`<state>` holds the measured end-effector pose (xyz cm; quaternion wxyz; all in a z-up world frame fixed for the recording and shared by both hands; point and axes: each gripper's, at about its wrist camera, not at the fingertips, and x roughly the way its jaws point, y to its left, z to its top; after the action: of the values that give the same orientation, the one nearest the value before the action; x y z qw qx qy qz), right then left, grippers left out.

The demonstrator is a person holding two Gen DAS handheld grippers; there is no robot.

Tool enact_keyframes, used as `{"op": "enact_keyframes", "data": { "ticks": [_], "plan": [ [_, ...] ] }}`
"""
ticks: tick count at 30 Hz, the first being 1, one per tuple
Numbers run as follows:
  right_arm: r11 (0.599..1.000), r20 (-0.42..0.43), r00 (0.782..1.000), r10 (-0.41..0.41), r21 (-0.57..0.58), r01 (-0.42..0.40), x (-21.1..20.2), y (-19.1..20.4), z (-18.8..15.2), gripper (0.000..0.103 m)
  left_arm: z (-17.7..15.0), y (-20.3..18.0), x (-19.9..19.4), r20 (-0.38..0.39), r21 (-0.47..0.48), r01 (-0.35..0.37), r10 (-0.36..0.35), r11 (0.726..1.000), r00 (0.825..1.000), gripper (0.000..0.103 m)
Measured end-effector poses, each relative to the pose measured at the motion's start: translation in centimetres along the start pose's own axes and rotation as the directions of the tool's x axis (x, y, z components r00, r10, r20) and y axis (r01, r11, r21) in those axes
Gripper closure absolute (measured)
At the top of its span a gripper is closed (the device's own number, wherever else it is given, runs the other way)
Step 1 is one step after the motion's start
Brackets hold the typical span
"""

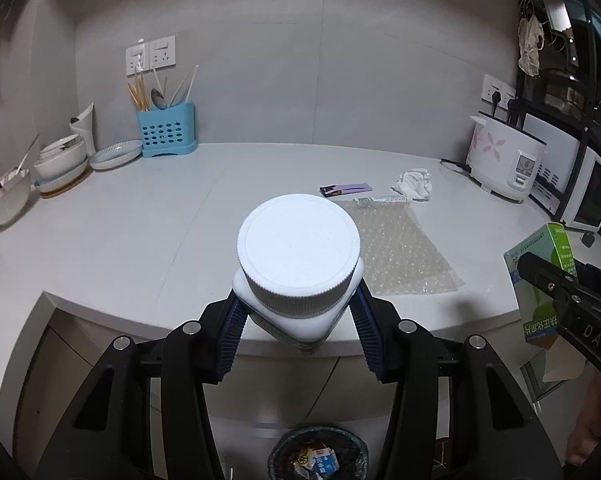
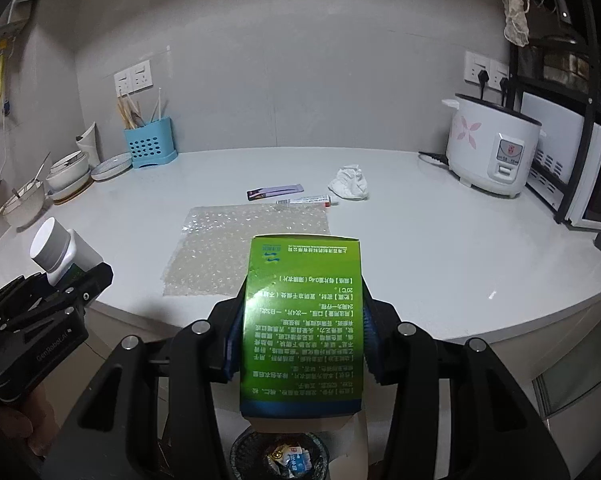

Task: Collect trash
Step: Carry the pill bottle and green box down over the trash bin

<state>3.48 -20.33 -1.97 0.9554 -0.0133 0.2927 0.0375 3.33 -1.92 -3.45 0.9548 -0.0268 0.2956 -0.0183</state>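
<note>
My left gripper (image 1: 298, 320) is shut on a white bottle (image 1: 298, 248) with a ribbed white cap, held in front of the counter edge above a dark trash bin (image 1: 318, 454) on the floor. The bottle also shows in the right wrist view (image 2: 58, 250). My right gripper (image 2: 298, 340) is shut on a green medicine box (image 2: 302, 320), held over the same trash bin (image 2: 280, 458). The box also shows in the left wrist view (image 1: 540, 280). On the counter lie a sheet of bubble wrap (image 2: 244, 246), a small tube (image 2: 308, 200), a purple wrapper (image 2: 274, 192) and a crumpled tissue (image 2: 350, 184).
A white counter (image 2: 440, 248) curves around. A rice cooker (image 2: 492, 144) and a microwave (image 2: 592, 184) stand at the right. A blue utensil holder (image 2: 150, 142), plates and bowls (image 2: 66, 178) stand at the left back. The bin holds several wrappers.
</note>
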Motion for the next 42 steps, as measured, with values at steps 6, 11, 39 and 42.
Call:
{"op": "enact_keyframes", "data": {
  "ticks": [6,11,39,42],
  "plan": [
    [1.000,0.070,0.998,0.006,-0.015,-0.005,-2.1,1.2,-3.1,0.058,-4.0,0.7,-1.7,0.021,-0.044,0.000,0.001,0.999,1.000,0.053],
    [0.999,0.107,0.994,0.021,-0.039,-0.017,-3.2,2.0,-6.5,0.058,-7.9,1.3,-2.8,0.027,-0.078,0.015,-0.013,0.997,1.000,0.053],
    [0.999,-0.187,0.982,0.041,-0.017,-0.044,13.4,2.5,-30.2,0.058,-30.7,2.4,12.0,-0.237,-0.134,-0.013,-0.019,0.991,0.971,0.053],
    [0.999,-0.245,0.969,0.030,-0.028,-0.038,16.2,2.7,-32.6,0.058,-32.6,2.3,14.4,-0.285,-0.143,-0.017,-0.025,0.990,0.958,0.053]
  ]
}}
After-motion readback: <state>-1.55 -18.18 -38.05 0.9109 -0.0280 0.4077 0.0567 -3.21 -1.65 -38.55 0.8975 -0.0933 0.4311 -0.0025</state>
